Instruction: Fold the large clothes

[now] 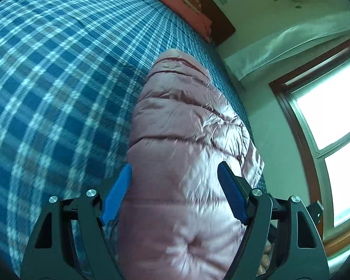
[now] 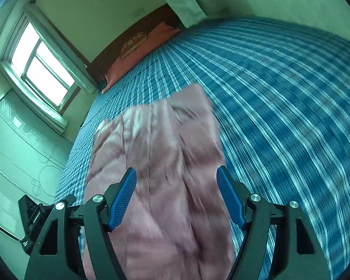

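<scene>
Pink jacket lies on blue-plaid bed, red pillow at headboard, window beside; left gripper and right gripper fingers released above jacket.

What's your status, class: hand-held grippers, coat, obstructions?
Left hand-held gripper open, right hand-held gripper open. Pink puffer coat on plaid bed, not gripped. No obstruction visible.
</scene>
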`<control>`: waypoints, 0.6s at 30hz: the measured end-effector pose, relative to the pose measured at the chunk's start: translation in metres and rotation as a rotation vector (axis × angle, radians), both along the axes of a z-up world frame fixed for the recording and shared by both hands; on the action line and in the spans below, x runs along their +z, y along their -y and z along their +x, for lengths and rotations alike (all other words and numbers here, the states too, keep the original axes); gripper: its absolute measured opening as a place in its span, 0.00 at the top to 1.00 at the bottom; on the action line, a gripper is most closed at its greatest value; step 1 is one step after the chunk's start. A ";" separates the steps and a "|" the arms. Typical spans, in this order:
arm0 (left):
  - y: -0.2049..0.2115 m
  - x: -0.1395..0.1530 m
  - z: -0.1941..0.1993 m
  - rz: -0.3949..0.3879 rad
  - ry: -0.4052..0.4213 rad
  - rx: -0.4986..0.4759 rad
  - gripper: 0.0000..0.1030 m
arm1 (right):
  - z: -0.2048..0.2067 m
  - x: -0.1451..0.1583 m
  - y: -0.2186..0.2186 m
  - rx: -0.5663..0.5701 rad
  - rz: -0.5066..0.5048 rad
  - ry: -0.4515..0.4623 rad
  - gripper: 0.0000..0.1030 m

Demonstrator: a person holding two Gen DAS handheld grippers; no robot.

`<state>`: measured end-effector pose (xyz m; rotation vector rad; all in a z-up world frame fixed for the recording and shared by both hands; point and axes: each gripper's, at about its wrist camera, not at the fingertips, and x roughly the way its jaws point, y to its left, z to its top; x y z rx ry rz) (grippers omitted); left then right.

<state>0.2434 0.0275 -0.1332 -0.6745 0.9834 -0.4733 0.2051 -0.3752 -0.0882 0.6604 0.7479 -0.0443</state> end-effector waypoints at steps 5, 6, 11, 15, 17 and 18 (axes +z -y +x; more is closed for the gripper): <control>0.024 -0.018 0.021 0.159 -0.044 -0.004 0.41 | 0.037 -0.032 0.003 0.010 -0.015 -0.122 0.77; 0.027 -0.026 0.026 0.159 -0.068 -0.007 0.41 | 0.041 -0.042 0.004 0.010 -0.015 -0.138 0.77; 0.018 -0.029 0.031 0.104 -0.120 -0.013 0.41 | 0.037 -0.050 0.013 -0.004 0.034 -0.130 0.77; -0.006 -0.015 0.029 -0.004 -0.066 0.053 0.24 | 0.024 -0.032 0.025 -0.011 0.085 -0.065 0.32; -0.008 -0.020 0.034 -0.038 -0.080 0.056 0.23 | 0.021 -0.033 0.030 -0.028 0.049 -0.052 0.24; -0.007 -0.025 0.036 -0.056 -0.101 0.051 0.22 | 0.023 -0.037 0.030 -0.026 0.037 -0.061 0.24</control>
